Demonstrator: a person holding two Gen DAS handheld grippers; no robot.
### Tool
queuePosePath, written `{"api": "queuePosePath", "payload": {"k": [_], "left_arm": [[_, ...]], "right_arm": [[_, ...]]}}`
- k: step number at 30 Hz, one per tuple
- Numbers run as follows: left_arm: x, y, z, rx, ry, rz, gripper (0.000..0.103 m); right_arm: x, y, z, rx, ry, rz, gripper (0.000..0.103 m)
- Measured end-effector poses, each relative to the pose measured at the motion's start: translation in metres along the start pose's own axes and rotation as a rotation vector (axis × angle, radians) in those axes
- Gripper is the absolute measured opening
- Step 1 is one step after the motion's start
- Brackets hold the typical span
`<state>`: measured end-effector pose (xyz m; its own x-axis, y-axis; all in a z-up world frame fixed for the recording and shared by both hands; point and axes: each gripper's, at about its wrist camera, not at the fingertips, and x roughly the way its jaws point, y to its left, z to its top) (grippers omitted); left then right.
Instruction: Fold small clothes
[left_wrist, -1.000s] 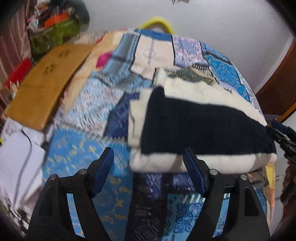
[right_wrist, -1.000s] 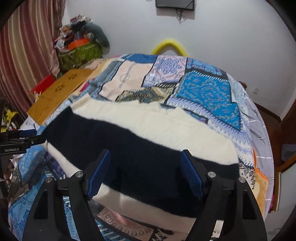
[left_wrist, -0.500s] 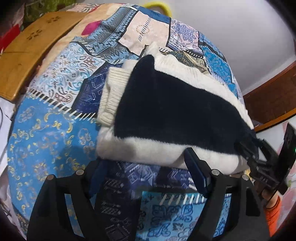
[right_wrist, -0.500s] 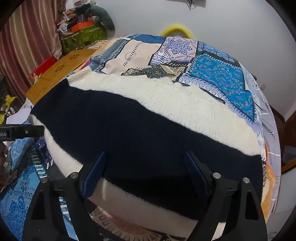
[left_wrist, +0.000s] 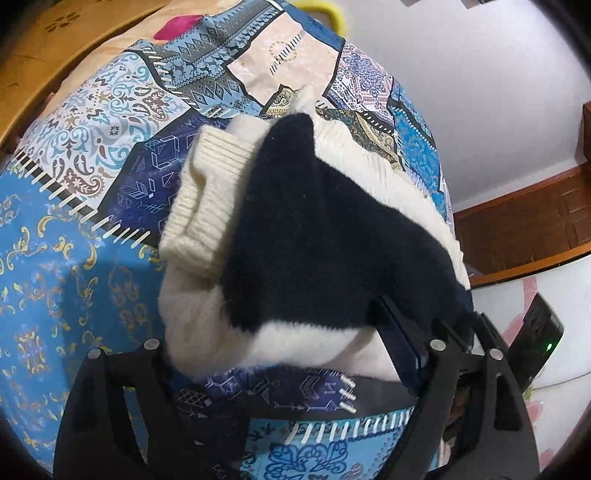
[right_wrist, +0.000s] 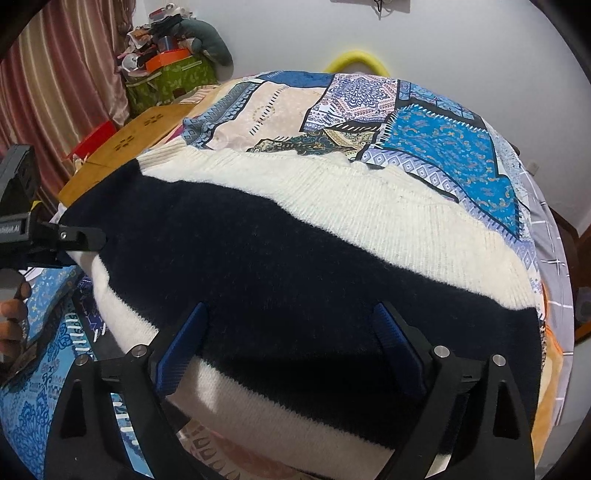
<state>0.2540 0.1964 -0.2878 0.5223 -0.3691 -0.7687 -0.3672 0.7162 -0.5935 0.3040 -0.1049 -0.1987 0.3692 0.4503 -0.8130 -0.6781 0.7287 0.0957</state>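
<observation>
A cream sweater with a wide navy band (left_wrist: 325, 236) lies folded on a patchwork bedspread (left_wrist: 85, 206); a ribbed cuff (left_wrist: 207, 199) sticks out at its left. My left gripper (left_wrist: 280, 350) is open, its jaws straddling the sweater's near left edge, with the left finger hidden under the cloth. In the right wrist view the same sweater (right_wrist: 295, 266) fills the middle. My right gripper (right_wrist: 291, 336) is open with both blue pads resting over the navy band. The left gripper (right_wrist: 74, 236) shows at the sweater's far left end.
A wooden board (right_wrist: 122, 155) lies left of the bed. A green box piled with things (right_wrist: 166, 77) stands at the back left by a striped curtain (right_wrist: 55, 74). A yellow ring (right_wrist: 354, 61) peeks over the bed's far edge. Wooden furniture (left_wrist: 524, 218) stands at right.
Both grippers have moved closer and lower onto the sweater. The left gripper's fingers now reach around its near edge; the right gripper's pads sit over the navy band.
</observation>
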Motion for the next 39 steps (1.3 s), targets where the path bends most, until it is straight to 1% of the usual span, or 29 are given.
{"api": "queuePosePath", "payload": {"k": [2,3,4,5,8,10,11,14,18,25,29,33,39], "left_arm": [[0.002,-0.001,0.007,-0.003,-0.005,0.003,0.084],[0.002,-0.003,0.010,0.014,-0.012,0.017,0.081],[0.003,-0.006,0.013,0.032,-0.027,0.043,0.067],[0.004,-0.010,0.016,0.060,-0.042,0.085,0.053],[0.007,-0.016,0.020,0.099,-0.067,0.116,0.038],[0.006,-0.023,0.020,0.135,-0.099,0.154,0.031],[0.005,-0.026,0.021,0.149,-0.107,0.171,0.029],[-0.002,-0.032,0.024,0.167,-0.131,0.206,0.026],[-0.025,-0.037,0.031,0.153,-0.172,0.216,0.025],[-0.083,-0.053,0.058,0.152,-0.313,0.309,0.024],[-0.108,-0.061,0.073,0.140,-0.355,0.335,0.024],[-0.111,-0.082,0.075,0.188,-0.355,0.369,0.024],[-0.094,-0.137,0.063,0.325,-0.349,0.402,0.024]], "right_arm": [[0.000,0.000,0.000,0.001,-0.001,0.003,0.090],[0.000,0.000,0.000,0.001,0.000,0.004,0.090],[0.000,0.000,0.000,0.001,0.000,0.004,0.090],[0.000,0.000,0.000,0.001,0.000,0.004,0.090],[-0.001,-0.001,0.000,-0.002,0.003,0.004,0.090],[-0.002,-0.001,0.000,-0.007,0.008,0.003,0.090],[-0.004,-0.001,0.001,-0.010,0.011,0.002,0.090],[-0.008,-0.001,0.003,-0.020,0.019,-0.010,0.090],[-0.023,-0.003,0.006,-0.032,0.000,-0.022,0.090],[-0.051,-0.012,0.010,-0.053,-0.043,-0.043,0.090],[-0.061,-0.023,0.011,-0.042,-0.065,-0.043,0.090],[-0.061,-0.033,0.007,-0.026,-0.066,-0.040,0.090],[-0.052,-0.042,-0.010,-0.015,-0.027,-0.031,0.090]]}}
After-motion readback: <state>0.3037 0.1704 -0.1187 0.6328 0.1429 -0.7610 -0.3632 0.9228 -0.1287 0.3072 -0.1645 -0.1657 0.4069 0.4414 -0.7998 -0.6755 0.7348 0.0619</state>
